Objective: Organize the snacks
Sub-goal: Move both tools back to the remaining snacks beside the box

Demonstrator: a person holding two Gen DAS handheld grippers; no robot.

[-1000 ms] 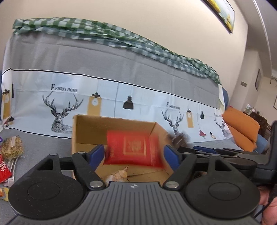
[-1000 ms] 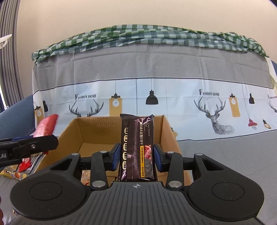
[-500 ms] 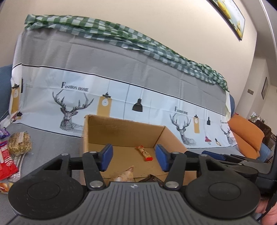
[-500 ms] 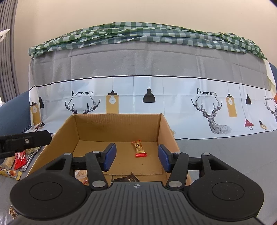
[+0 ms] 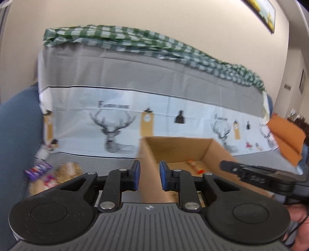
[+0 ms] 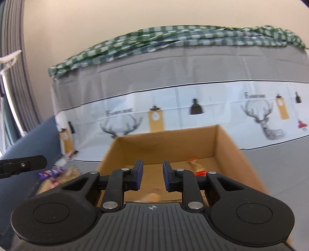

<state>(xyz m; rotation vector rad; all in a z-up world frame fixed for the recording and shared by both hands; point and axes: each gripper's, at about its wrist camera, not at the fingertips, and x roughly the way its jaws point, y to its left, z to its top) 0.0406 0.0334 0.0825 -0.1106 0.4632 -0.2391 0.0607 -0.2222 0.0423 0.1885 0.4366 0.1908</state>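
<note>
A green checked cloth (image 5: 146,46) lies bunched along the top of the sofa back. Below it hangs a grey and white cover (image 6: 193,108) printed with deer heads and lamps. An orange cushion (image 5: 287,139) sits at the sofa's right end. A framed picture (image 5: 264,13) hangs on the wall.

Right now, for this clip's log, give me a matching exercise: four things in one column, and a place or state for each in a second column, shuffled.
Things:
1. open brown cardboard box
2. small orange-and-red snack bar
3. purple-wrapped snack
4. green checkered cloth

Places or states:
A. draped along the top of the grey-covered backrest
B. lying on the box floor
C. on the grey cover, left of the box
D. standing on the grey cover, top open

Pairs: 1-D, 2-B, 3-C, 4-A
</note>
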